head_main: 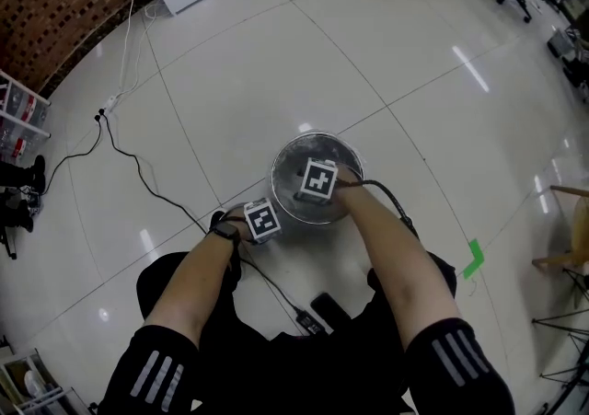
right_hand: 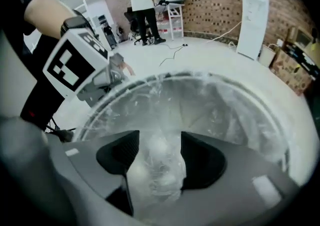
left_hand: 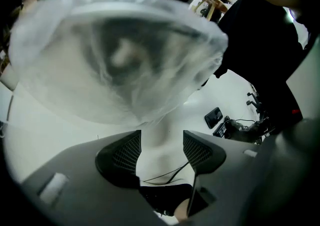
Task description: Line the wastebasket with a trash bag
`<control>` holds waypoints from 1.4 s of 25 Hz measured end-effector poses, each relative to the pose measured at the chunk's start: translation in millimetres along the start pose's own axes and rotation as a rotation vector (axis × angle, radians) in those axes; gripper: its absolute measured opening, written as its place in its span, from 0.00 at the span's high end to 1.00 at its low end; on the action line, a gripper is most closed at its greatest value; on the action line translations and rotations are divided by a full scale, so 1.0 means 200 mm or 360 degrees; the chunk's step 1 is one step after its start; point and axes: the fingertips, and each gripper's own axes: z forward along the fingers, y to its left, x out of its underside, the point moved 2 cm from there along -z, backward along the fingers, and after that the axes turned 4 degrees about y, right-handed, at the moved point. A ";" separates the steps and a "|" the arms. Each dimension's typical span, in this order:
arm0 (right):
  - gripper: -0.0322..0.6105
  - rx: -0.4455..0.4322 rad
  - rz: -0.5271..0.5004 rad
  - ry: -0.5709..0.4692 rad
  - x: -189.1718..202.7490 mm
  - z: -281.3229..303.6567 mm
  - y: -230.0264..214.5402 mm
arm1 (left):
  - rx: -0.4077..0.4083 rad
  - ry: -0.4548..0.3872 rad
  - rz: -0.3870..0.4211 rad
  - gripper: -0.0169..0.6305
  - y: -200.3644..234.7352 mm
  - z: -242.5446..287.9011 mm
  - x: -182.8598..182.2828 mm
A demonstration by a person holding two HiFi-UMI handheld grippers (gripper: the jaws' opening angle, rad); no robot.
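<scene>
- The glossy white tiled floor (head_main: 276,63) spreads out beneath you.
- The round grey wastebasket (head_main: 313,135) stands upright on it, right in front of your knees.
- The clear thin plastic trash bag (right_hand: 220,115) sits inside the wastebasket. Its film is folded out over the rim and hangs down the outer wall on your left side.
- Your right gripper (right_hand: 160,142) is over the near edge of the basket mouth. Its jaws are closed partway on a crumpled bunch of the bag that fills the gap between them.
- Your left gripper (left_hand: 161,137) is just outside the rim, lower on the left. Its jaws stand narrowly apart, and a tapering fold of the bag's skirt runs down between them and looks pinched.
- A thin black cable (head_main: 138,165) trails across the floor to your left.
- A small green tape mark (head_main: 473,258) lies on the floor to your right, well apart from the basket.
</scene>
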 end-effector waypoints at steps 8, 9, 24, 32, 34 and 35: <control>0.59 0.0395 -0.0044 -0.0240 0.01 -0.60 0.03 | -0.0237 -0.0058 0.0070 0.59 -0.04 -0.19 0.00; 0.61 0.0459 -0.0025 -0.0301 0.01 -0.69 0.02 | -0.0270 -0.0102 0.0086 0.61 -0.04 -0.23 -0.02; 0.65 0.0352 0.0570 -0.0123 0.76 -0.65 0.24 | -0.0437 -0.0273 -0.0168 0.63 0.05 -0.41 -0.06; 0.62 0.0211 0.0732 -0.0226 0.73 -0.35 0.20 | -0.0392 -0.0270 -0.0245 0.61 0.11 -0.30 -0.09; 0.62 0.0244 0.0742 -0.0193 0.74 -0.31 0.17 | -0.0395 -0.0259 -0.0257 0.61 0.13 -0.27 -0.08; 0.61 0.0257 0.0740 -0.0175 0.75 -0.29 0.16 | -0.0396 -0.0256 -0.0259 0.60 0.14 -0.26 -0.08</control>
